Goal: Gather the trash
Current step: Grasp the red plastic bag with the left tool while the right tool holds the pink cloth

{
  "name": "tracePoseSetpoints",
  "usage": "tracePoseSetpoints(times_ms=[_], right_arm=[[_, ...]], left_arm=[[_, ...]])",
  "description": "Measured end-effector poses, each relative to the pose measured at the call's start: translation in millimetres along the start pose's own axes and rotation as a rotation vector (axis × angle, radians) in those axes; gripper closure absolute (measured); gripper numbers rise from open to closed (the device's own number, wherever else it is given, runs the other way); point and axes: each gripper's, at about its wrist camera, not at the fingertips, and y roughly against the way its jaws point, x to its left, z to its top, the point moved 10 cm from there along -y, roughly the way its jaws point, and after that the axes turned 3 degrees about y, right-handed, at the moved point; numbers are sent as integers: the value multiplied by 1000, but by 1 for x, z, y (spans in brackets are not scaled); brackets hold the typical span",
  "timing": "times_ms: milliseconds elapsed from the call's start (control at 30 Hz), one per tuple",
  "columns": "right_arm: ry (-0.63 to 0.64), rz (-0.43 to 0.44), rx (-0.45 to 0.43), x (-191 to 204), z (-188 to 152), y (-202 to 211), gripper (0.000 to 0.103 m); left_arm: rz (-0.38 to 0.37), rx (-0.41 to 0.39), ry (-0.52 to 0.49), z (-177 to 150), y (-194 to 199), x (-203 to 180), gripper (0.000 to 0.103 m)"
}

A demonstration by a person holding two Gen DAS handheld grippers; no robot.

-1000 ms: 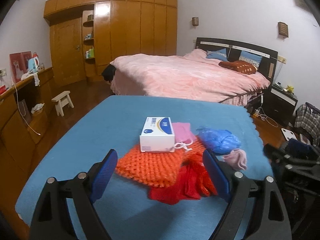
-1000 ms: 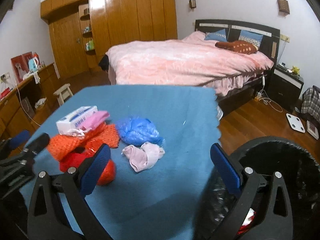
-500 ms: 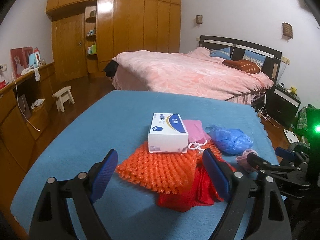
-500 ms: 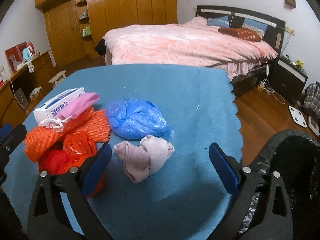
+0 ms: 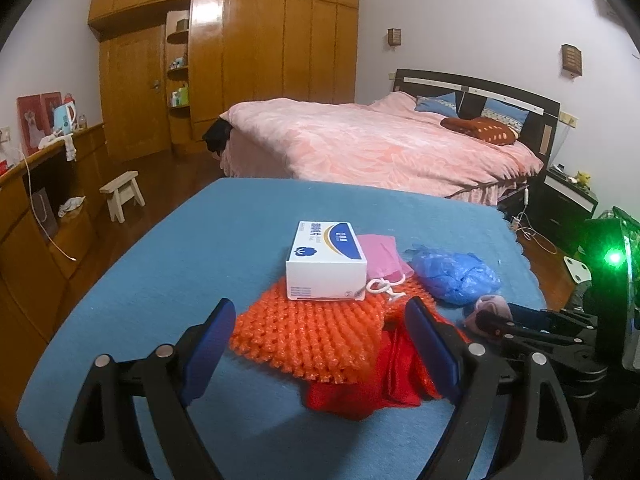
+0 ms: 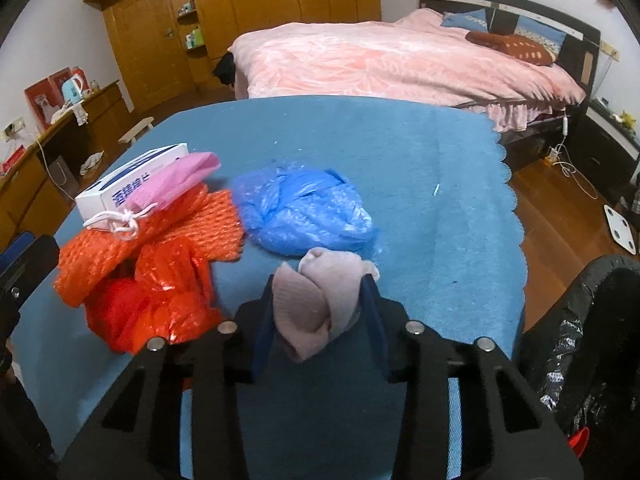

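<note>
Step in hand: right gripper (image 6: 320, 312) taking the pink knitted bundle (image 6: 316, 300) off the blue surface (image 6: 420, 200), judged to be the first piece of trash bound for the bin.
Right fingers: closing at this moment, with the bundle between the two blue pads; in the right wrist view the cloth already fills the gap and bulges above both pads, so contact looks made on each side.
Left fingers: spread wide apart on the left gripper (image 5: 320, 344), nothing between them, hanging over the orange mesh (image 5: 308, 336) and the red plastic (image 5: 360, 392).
Where the bundle sits: on the surface just in front of the blue plastic bag (image 6: 304, 212) and touching or nearly touching it, just right of the red plastic.
Where it should go: black-lined bin (image 6: 592, 328) beside the surface's right edge, seen at the lower right of the right wrist view.
How to grip well: let the fingers finish closing before lifting; the knit is soft and will compress, so a half-closed hold could let it slide out.
What to watch: the bag's edge lies close behind the fingertips and could be pinched and dragged along.
How to lift: probably straight up first, then across to the bin.
Left side: best kept out of the way.
</note>
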Motion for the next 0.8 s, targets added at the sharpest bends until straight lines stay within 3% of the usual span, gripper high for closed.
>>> tracePoseSetpoints(times_ms=[300, 467, 800], right_arm=[[-29, -1, -52, -10, 2, 31, 66], [-63, -28, -76, -27, 3, 51, 66], [-97, -50, -76, -44, -3, 63, 66]], left_arm=[[-49, 1, -23, -4, 13, -26, 24], [-95, 28, -38, -13, 11, -50, 35], [-153, 99, -69, -33, -8, -89, 42]])
